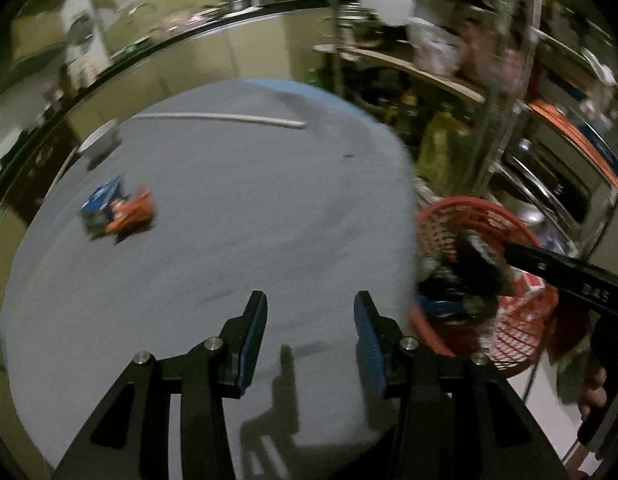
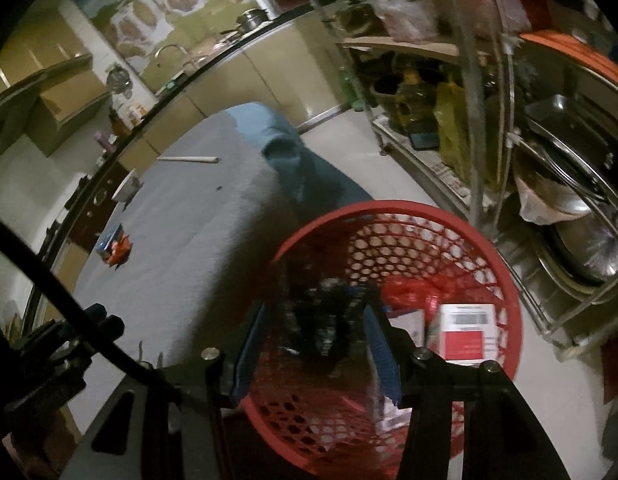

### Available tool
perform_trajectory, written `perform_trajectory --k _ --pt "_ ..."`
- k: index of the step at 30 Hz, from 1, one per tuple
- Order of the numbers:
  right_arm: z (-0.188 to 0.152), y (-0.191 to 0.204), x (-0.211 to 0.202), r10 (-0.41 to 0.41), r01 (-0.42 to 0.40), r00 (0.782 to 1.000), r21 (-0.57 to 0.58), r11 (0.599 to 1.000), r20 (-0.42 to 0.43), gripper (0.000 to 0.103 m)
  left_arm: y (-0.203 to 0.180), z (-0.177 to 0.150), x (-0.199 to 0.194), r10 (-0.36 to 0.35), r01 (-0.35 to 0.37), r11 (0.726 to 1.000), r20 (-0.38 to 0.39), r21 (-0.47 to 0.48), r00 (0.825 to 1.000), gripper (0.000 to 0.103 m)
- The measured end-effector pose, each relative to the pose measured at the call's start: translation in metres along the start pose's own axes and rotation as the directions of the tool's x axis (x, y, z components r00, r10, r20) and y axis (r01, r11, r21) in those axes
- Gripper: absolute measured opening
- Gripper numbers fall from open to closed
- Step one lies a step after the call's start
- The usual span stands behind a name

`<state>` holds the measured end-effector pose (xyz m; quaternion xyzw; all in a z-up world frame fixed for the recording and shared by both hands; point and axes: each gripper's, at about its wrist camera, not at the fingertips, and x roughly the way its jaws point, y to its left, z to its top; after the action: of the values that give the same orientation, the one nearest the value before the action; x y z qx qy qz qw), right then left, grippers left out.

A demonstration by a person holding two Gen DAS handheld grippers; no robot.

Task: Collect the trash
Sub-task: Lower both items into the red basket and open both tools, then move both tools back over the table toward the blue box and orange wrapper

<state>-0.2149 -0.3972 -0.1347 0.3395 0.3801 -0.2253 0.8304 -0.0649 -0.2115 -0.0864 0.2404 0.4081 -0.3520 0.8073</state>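
Left gripper [image 1: 310, 312] and right gripper [image 2: 313, 326]: black angular fingers, blue ribbed pads [image 1: 251, 336], silver pivot screws [image 1: 213, 344], black cable [image 2: 61, 292].

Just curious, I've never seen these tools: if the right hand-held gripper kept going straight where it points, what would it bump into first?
Probably the dark crumpled trash inside the red basket; depth is hard to judge.

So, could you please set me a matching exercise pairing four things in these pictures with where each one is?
Things:
1. wrappers
2. box
3. stick
4. bowl

Places:
A. in the red basket
B. far side of the table, lying flat
C. left edge of the table
D. left part of the table, nearer than the bowl

Pairs: 1-D, 2-A, 3-B, 4-C
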Motion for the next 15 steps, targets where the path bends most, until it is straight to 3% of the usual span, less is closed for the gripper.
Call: perform_trajectory --k 7,15 --pt "-0.001 0.04 0.003 0.034 -0.035 0.999 -0.079 0.996 -0.014 0.054 0.057 -0.014 -0.001 0.115 -0.117 0.986 -0.031 -0.118 0.993 0.046" --pt "0.0 0.09 0.009 0.076 -0.08 0.997 -0.175 0.981 -0.031 0.054 0.095 -0.026 -0.015 0.168 -0.167 0.966 -0.014 -0.197 0.986 0.046"
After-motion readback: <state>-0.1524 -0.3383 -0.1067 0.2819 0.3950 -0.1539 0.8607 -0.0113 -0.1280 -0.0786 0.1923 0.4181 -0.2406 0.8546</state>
